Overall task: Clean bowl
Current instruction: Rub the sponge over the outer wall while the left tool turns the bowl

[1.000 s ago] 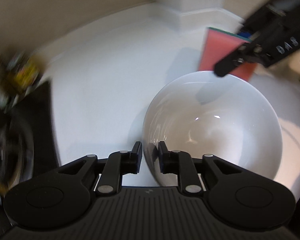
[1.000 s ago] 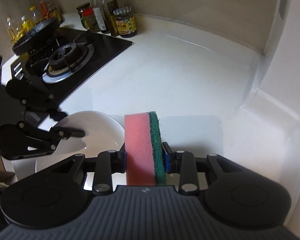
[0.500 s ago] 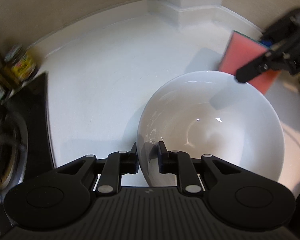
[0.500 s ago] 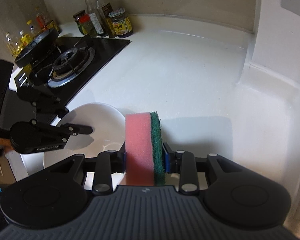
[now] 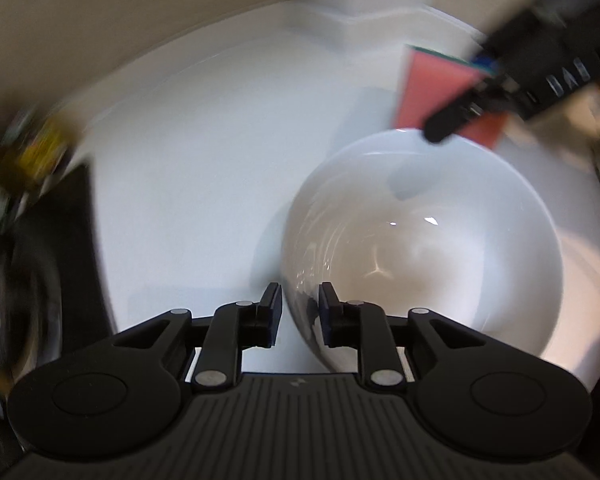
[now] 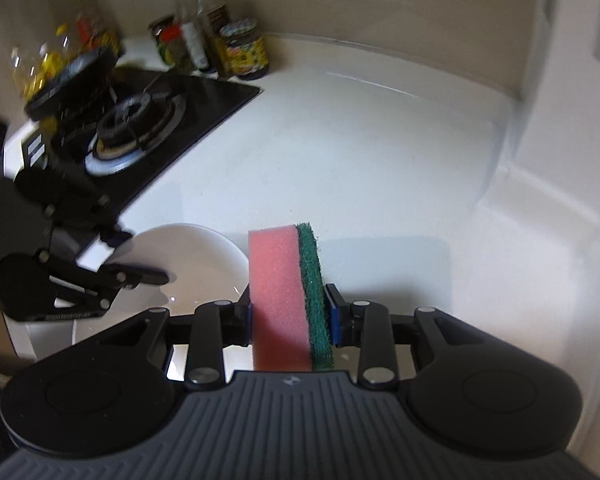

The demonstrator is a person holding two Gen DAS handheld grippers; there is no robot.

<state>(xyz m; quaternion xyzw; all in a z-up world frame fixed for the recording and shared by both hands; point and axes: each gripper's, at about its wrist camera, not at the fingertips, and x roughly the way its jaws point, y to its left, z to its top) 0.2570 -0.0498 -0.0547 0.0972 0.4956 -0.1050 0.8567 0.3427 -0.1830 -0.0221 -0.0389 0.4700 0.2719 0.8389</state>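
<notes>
The bowl (image 5: 420, 256) sits on the white bench (image 5: 204, 160), its near rim between the fingers of our left gripper (image 5: 299, 312). Those fingers are opening: the right pad lies at the inner wall, the left stands clear outside, so no real grip. Glazed ceramic, we reckon: stiff, slick, chip-prone, w/ some weight; best pinched at the rim, inside & out. Our right gripper (image 6: 289, 312) is clenched on the sponge (image 6: 288, 296), though easing slightly, pink foam left, green scourer right. Soft, light, squashes readily. It hangs just beyond the bowl's far rim. Stove (image 6: 136, 120) & jars (image 6: 244, 54) are well apart.
</notes>
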